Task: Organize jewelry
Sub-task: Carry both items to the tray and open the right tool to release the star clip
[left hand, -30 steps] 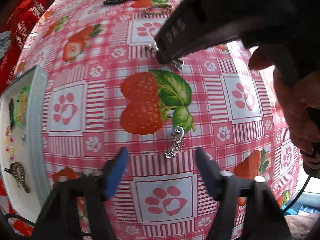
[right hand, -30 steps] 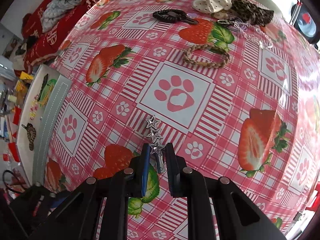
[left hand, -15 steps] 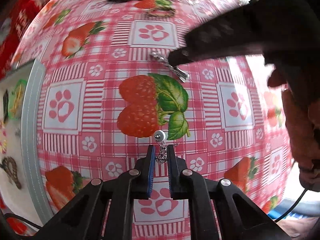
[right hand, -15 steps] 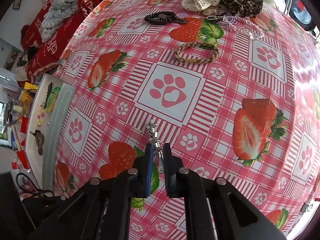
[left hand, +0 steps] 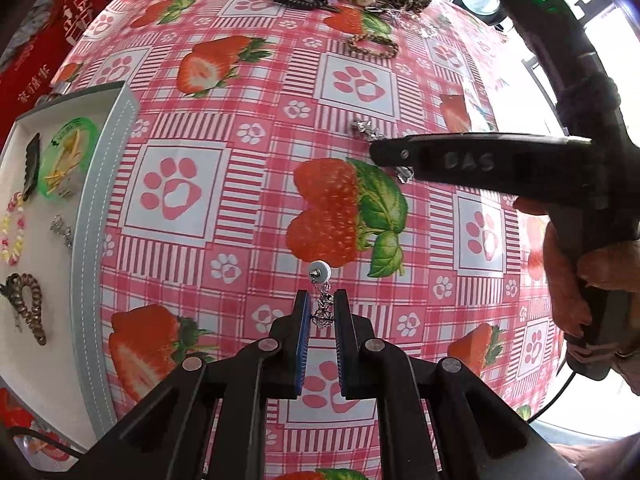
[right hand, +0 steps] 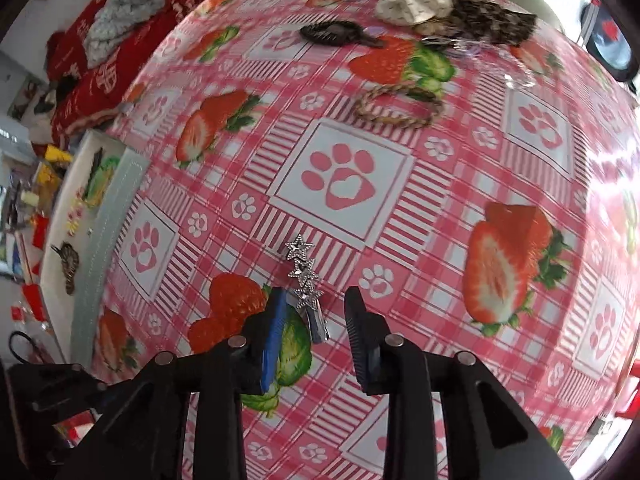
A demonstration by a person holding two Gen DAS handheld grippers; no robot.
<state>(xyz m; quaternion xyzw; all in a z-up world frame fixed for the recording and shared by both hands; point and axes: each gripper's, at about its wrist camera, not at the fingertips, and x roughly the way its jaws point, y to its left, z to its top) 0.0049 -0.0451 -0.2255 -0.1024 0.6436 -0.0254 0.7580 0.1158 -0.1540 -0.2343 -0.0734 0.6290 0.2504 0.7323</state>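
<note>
- Spread across the whole near field: a tablecloth (left hand: 184,188) in pink check, printed with strawberries and paw prints.
- Parked at its left edge: a white tray (left hand: 108,184) with a grey stitched rim, holding a green disc (left hand: 70,162), a bead bracelet (left hand: 12,226), a dark clip (left hand: 31,164), a small silver piece (left hand: 62,230) and a brown coil tie (left hand: 28,306).
- Nearest the left wrist camera: left gripper (left hand: 322,316), blue pads nearly together, pinching a dangling earring (left hand: 322,296) by its chain, white round stud poking out just ahead of the tips.
- Further right in the same view: right gripper (right hand: 316,316) reaching in from the side, held in a bare hand (left hand: 580,276).
- From its own camera: jaws parted well wide, star hair clip (right hand: 306,280) lying between them, hard against the left pad and clear of the right one; grip not closed on it.
- Toward the far edge: braided bracelet (right hand: 400,106), black coil tie (right hand: 332,34), cream scrunchie (right hand: 412,0), leopard scrunchie (right hand: 492,16), clear bead string (right hand: 516,68).
- Beyond the table, left: red printed fabric (right hand: 100,72) with a grey knit (right hand: 124,4) on top.
</note>
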